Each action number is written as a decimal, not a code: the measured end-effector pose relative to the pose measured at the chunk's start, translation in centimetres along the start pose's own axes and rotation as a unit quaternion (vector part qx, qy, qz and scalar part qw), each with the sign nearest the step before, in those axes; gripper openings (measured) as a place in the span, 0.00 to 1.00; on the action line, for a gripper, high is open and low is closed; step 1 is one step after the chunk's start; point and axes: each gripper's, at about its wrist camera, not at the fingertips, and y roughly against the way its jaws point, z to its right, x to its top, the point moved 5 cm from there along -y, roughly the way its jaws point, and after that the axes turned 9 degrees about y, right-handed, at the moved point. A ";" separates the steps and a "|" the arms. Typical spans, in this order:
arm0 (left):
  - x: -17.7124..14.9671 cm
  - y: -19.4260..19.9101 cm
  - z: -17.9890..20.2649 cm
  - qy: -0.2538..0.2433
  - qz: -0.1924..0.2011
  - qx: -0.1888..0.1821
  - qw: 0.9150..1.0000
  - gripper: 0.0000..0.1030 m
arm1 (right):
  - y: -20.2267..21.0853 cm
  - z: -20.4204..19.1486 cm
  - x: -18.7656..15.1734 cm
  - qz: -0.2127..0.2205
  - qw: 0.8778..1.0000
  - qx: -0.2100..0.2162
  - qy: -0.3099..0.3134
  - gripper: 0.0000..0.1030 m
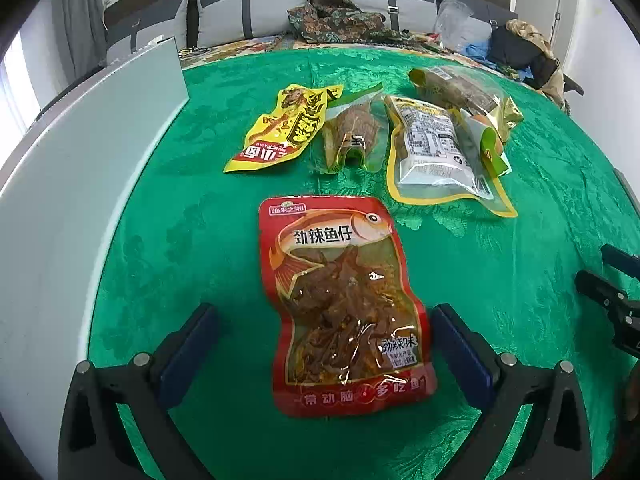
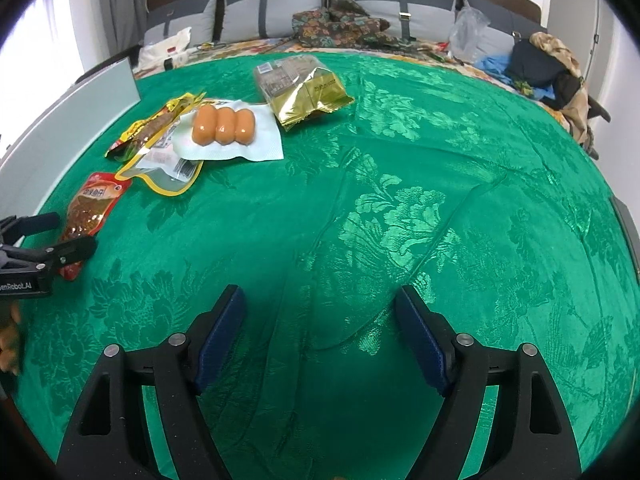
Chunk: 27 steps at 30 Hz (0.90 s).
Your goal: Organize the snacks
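A red fish snack packet (image 1: 344,304) lies flat on the green cloth between the open fingers of my left gripper (image 1: 326,320); whether they touch it I cannot tell. It also shows in the right wrist view (image 2: 90,206), with the left gripper (image 2: 52,236) around its near end. Beyond it lie a yellow packet (image 1: 280,126), a clear packet of brown snack (image 1: 352,132), a yellow-rimmed packet (image 1: 436,152) and a gold packet (image 2: 310,94). A clear pack of three sausages (image 2: 224,126) lies among them. My right gripper (image 2: 320,320) is open and empty over bare cloth.
A pale grey box (image 1: 80,184) stands along the table's left edge. Behind the table are a sofa with grey cushions (image 2: 276,12), patterned fabric (image 2: 340,24), a plastic bag (image 2: 468,28) and clothes (image 2: 552,68).
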 end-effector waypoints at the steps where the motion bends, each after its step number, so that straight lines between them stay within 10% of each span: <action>1: 0.0 0.1 0.0 0.001 0.002 0.001 1.000 1.00 | 0.0 0.0 0.0 0.000 1.000 0.000 0.000 0.79; 27: 0.3 -0.5 0.3 0.006 0.005 0.004 1.000 1.00 | -4.0 4.9 4.6 -0.008 0.998 -0.042 -0.052 0.84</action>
